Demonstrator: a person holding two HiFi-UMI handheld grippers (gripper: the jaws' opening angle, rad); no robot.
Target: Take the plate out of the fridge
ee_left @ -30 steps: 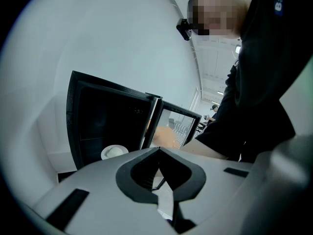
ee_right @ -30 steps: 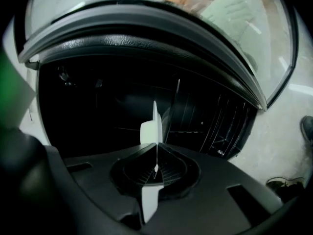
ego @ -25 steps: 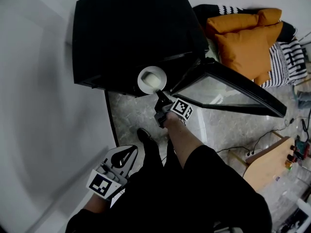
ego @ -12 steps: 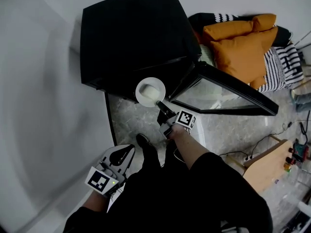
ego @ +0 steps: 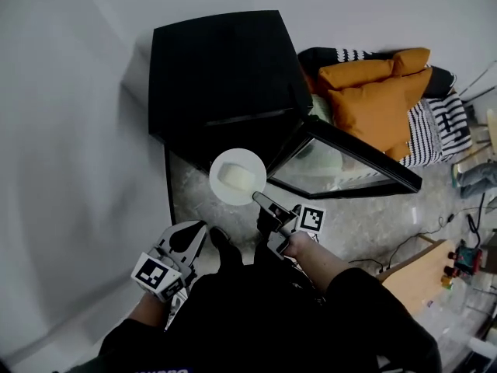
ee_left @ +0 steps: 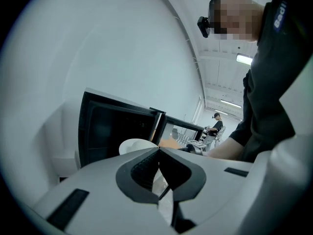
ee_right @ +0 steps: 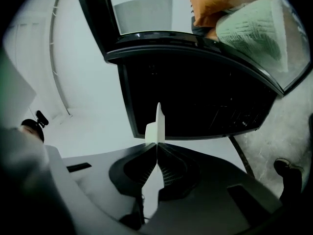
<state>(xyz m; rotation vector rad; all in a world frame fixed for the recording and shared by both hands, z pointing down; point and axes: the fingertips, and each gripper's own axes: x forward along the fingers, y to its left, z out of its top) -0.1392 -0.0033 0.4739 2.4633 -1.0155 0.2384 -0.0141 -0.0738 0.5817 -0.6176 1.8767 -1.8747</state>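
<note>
**Head view.** I see the right gripper [ego: 259,200] closed on the near rim of the white plate [ego: 238,176]. The plate is held level above the marbled floor [ego: 198,185], just outside the black fridge [ego: 225,76] and beside its open glass door [ego: 342,162]. A pale item lies on the plate; I cannot identify it. The left gripper [ego: 199,228] hangs low beside my leg, holding nothing. Each gripper's cube shows square markers only.

**Left gripper view.** The left gripper [ee_left: 159,149] has its jaws together with nothing between them. Beyond them are the plate [ee_left: 134,146] and fridge [ee_left: 112,126]. The sleeve print [ee_left: 279,14] is too blurred to read.

**Right gripper view.** The right gripper [ee_right: 157,143] is clamped on the plate [ee_right: 159,124], seen edge-on before the fridge [ee_right: 195,97].
</note>
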